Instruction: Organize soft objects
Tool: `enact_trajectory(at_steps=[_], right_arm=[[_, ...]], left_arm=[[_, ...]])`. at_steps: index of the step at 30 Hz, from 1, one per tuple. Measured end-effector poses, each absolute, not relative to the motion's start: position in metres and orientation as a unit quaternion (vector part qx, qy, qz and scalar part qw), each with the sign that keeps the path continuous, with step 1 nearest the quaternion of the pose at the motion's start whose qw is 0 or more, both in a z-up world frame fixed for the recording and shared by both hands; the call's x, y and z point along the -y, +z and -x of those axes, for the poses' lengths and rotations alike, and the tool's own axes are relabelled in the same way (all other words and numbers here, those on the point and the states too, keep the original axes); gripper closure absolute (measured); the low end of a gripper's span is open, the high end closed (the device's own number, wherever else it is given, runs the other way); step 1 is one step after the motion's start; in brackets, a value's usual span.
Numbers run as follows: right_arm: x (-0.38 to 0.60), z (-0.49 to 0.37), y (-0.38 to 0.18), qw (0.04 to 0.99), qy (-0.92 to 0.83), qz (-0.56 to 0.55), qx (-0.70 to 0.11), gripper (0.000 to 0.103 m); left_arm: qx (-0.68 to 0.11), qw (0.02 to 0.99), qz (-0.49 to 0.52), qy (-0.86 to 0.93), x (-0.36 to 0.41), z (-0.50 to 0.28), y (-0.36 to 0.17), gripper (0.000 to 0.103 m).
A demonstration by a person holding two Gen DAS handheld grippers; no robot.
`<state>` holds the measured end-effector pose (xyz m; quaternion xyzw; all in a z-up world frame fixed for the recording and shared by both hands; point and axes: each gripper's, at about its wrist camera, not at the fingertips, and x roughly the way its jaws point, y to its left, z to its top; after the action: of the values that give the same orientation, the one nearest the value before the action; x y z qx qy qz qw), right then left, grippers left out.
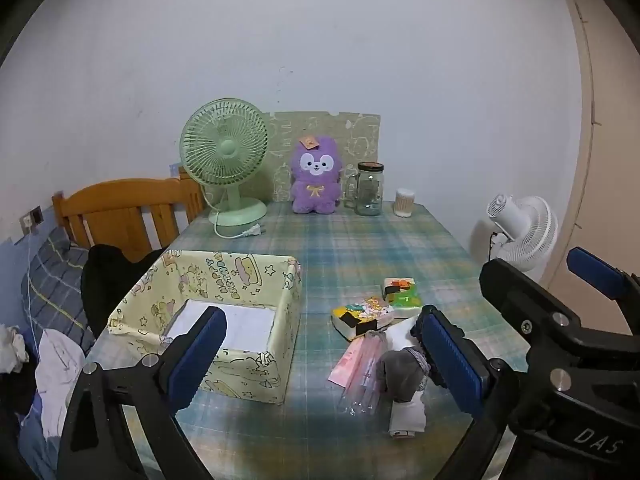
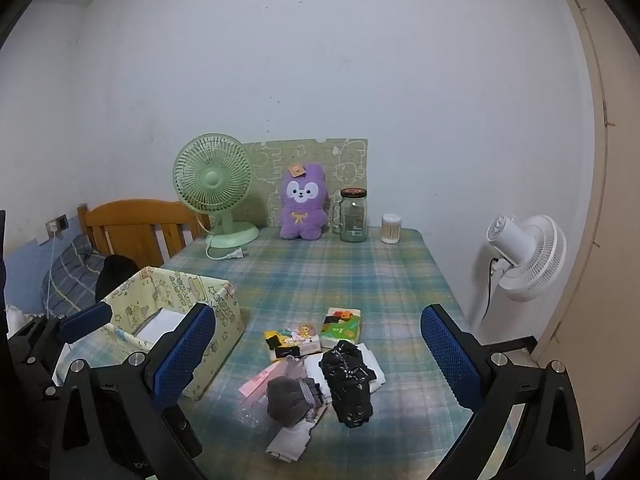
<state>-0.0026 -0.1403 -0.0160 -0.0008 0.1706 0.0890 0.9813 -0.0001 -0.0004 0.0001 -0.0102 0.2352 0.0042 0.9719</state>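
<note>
I hold my left gripper (image 1: 324, 354) and right gripper (image 2: 318, 354) tilted slightly down over the bench (image 2: 360, 276), both released and gripping nothing. The yellow box (image 1: 244, 280) reads "HAPPY BIRTHDAY"; white paper lines its bottom. The grey sock (image 2: 290, 398) lies beside a black bundle (image 2: 348, 384).

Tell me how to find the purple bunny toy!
Look to the far end of the checked table, against the wall. The purple bunny toy sits between the green fan and the glass jar. It is the only fluffy thing there.
</note>
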Motion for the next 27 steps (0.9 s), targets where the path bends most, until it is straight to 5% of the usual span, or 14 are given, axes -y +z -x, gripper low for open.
enact_trajectory(at_steps=[27], right_arm=[[0.143, -0.006, -0.019, 0.98, 0.096, -0.021, -0.171, 0.0]], left_arm=[[-0.241, 0.971, 0.002, 0.014, 0.006, -0.008, -0.003, 0.004]])
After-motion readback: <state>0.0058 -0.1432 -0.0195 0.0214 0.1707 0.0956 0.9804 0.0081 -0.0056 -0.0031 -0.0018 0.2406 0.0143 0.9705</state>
